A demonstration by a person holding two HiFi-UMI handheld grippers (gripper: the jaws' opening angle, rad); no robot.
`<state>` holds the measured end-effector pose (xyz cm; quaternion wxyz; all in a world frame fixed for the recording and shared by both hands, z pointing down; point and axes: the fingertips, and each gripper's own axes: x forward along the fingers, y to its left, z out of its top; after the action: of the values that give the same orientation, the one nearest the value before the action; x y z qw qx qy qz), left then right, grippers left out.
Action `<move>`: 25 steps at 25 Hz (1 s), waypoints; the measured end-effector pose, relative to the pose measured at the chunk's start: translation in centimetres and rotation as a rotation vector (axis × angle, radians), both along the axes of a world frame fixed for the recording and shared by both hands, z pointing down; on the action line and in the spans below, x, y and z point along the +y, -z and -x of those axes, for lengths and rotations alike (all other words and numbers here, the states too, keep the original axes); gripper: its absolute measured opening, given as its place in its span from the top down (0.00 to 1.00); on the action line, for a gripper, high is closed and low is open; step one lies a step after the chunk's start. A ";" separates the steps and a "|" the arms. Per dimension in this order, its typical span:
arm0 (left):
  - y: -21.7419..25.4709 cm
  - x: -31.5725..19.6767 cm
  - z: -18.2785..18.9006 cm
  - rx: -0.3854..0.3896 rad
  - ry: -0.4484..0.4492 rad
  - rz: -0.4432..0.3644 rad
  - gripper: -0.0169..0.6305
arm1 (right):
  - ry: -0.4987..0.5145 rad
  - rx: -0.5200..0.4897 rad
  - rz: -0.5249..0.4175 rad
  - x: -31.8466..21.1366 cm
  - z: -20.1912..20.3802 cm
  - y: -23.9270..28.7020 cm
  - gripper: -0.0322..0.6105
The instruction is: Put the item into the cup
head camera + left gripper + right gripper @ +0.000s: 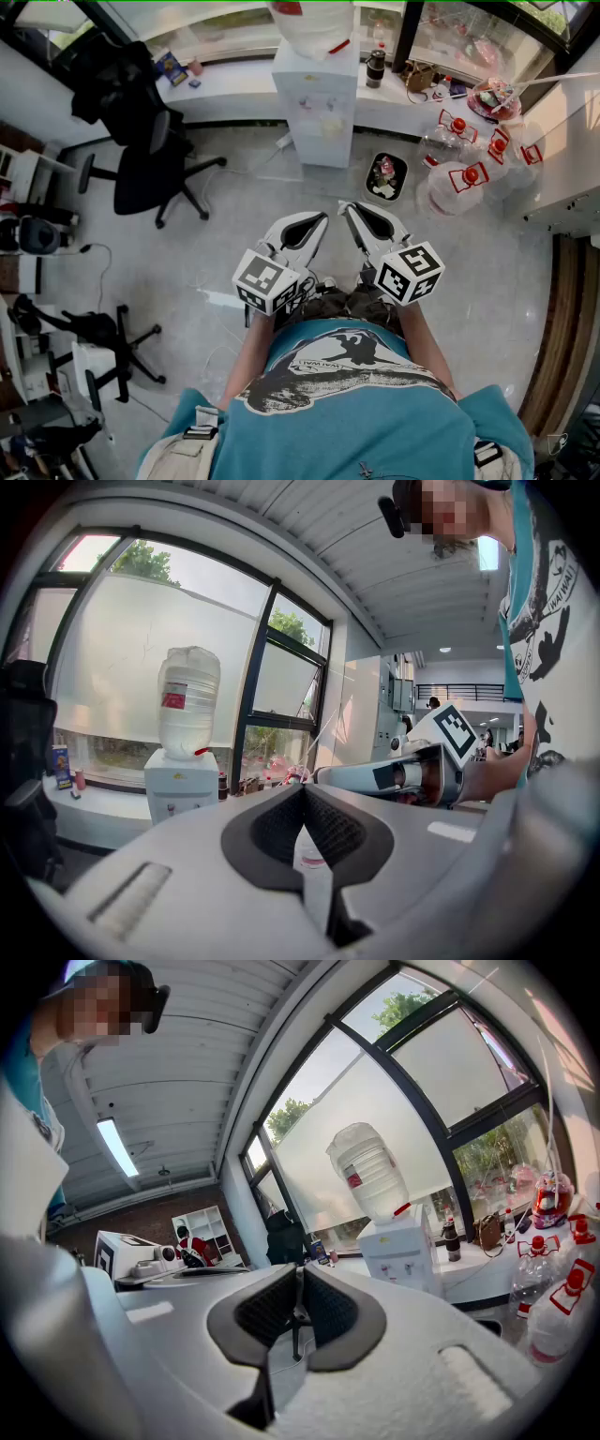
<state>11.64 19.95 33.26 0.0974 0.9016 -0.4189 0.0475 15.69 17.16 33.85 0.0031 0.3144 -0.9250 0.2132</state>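
We hold the left gripper (317, 223) and right gripper (352, 216) side by side, both with jaws together on nothing. Neither item nor cup shows ahead of them, only a water dispenser (314, 94); reaching now, we risk grabbing blind.
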 end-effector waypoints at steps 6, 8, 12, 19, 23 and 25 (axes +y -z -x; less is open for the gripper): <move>-0.4 0.6 1.7 0.001 0.002 0.005 0.95 | -0.002 0.019 -0.014 0.7 1.6 -0.4 0.91; -0.8 0.8 2.1 0.003 0.002 0.014 0.95 | -0.006 0.022 -0.007 0.9 1.7 -0.7 0.91; -1.2 0.7 2.6 0.007 0.002 0.026 0.95 | -0.030 0.024 0.016 0.9 1.3 -1.2 0.91; -1.7 0.2 2.9 0.023 0.011 0.038 0.95 | -0.049 0.031 0.041 -0.6 0.8 -1.7 0.91; -2.1 -0.9 3.8 0.023 0.037 0.055 0.95 | -0.030 0.029 0.062 -2.0 1.5 -2.1 0.91; -2.2 -1.8 4.4 0.025 0.052 0.062 0.95 | -0.018 0.026 0.073 -3.1 2.1 -2.3 0.91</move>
<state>7.29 18.11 35.46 0.1319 0.8875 -0.4391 0.0467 13.62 14.08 36.15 0.0247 0.3251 -0.9136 0.2428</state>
